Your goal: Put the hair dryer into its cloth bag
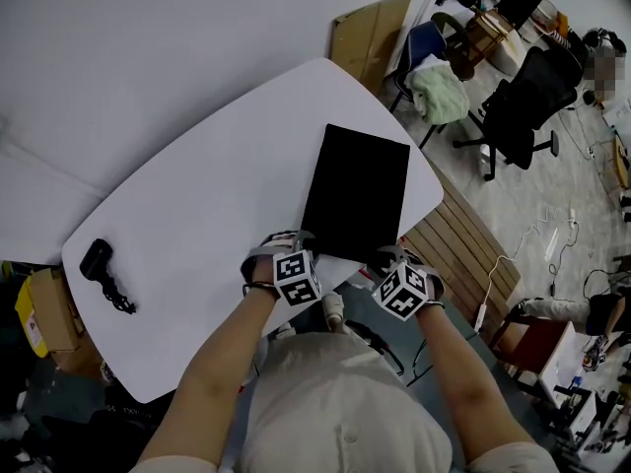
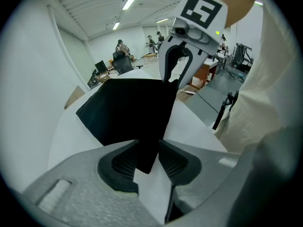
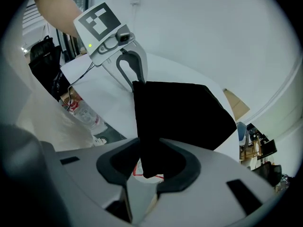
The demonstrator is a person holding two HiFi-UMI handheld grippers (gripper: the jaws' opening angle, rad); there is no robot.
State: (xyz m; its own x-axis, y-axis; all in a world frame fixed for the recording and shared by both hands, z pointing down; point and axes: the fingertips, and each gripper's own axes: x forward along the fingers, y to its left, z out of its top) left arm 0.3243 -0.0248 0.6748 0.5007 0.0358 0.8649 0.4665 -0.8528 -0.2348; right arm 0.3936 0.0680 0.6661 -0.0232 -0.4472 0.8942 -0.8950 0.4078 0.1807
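Note:
The flat black cloth bag (image 1: 355,195) lies on the white table (image 1: 217,156) near its front right edge. My left gripper (image 1: 288,240) holds the bag's near left corner, and in the left gripper view the fabric (image 2: 128,108) runs down between its pads (image 2: 118,162), which press on it. My right gripper (image 1: 394,256) is at the near right corner; in the right gripper view the cloth (image 3: 184,112) hangs between its closed jaws (image 3: 149,162). The black hair dryer (image 1: 104,272) with its cord lies far off at the table's left end, untouched.
Black office chairs (image 1: 523,106) and a cardboard sheet (image 1: 370,33) stand beyond the table. A slatted wooden bench (image 1: 463,249) sits to the right, boxes (image 1: 44,313) to the left. A water bottle (image 3: 87,117) lies on the floor by my legs.

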